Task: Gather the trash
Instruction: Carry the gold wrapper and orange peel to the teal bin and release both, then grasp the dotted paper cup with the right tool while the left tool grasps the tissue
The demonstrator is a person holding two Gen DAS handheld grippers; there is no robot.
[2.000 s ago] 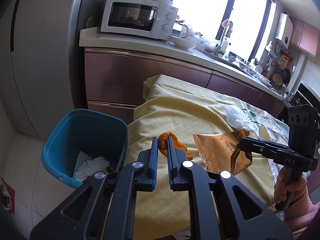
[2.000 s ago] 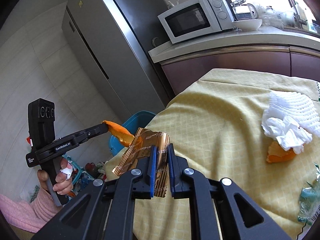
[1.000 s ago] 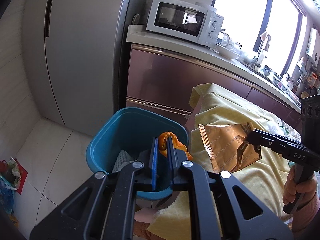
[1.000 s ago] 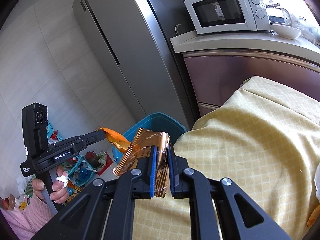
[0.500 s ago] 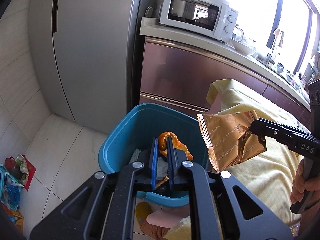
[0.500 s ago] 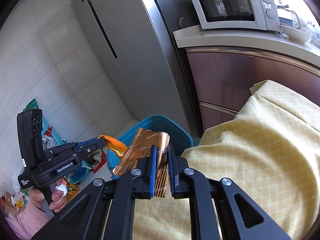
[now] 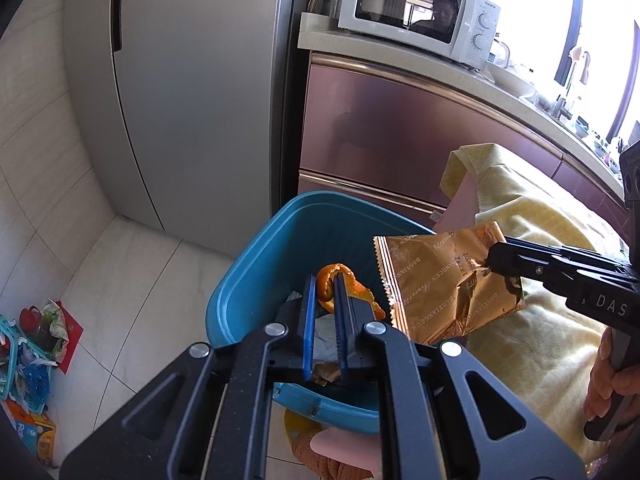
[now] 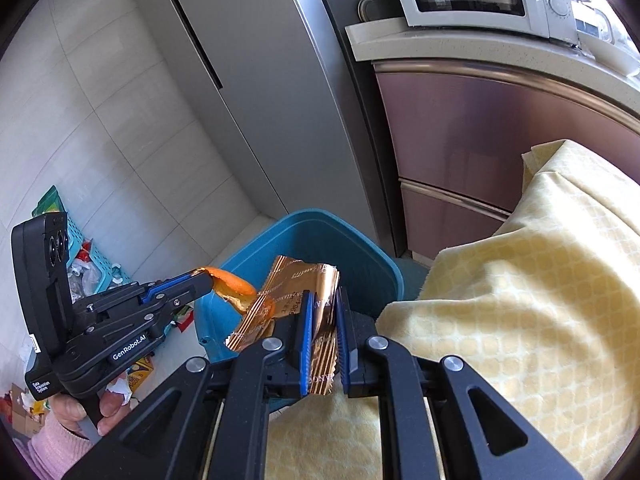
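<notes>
Kitchen floor tiles, one grey fridge (image 7: 192, 92) and one white microwave (image 7: 416, 20) on the bench fill the left wrist view. Below stands one blue bin (image 7: 256, 280); its bottom is mostly hidden by the left tongs (image 7: 322, 280), which are clenched on one orange peel (image 7: 340, 280) above the bin's opening. At the right, the right tongs (image 7: 490, 264) grip one gold wrapper (image 7: 436, 280) over the bin's rim; their handle and the hand are cut off by the edge.

From the right wrist view, the same fridge and bin (image 8: 360, 252) appear beside one yellow cloth (image 8: 520, 300). The right tongs (image 8: 322, 300) pinch the wrapper (image 8: 292, 284), which covers part of the bin. The left tongs (image 8: 202, 278) hold the peel (image 8: 234, 284) over the bin's near edge. Small things on the floor at the left are too blurred to count.
</notes>
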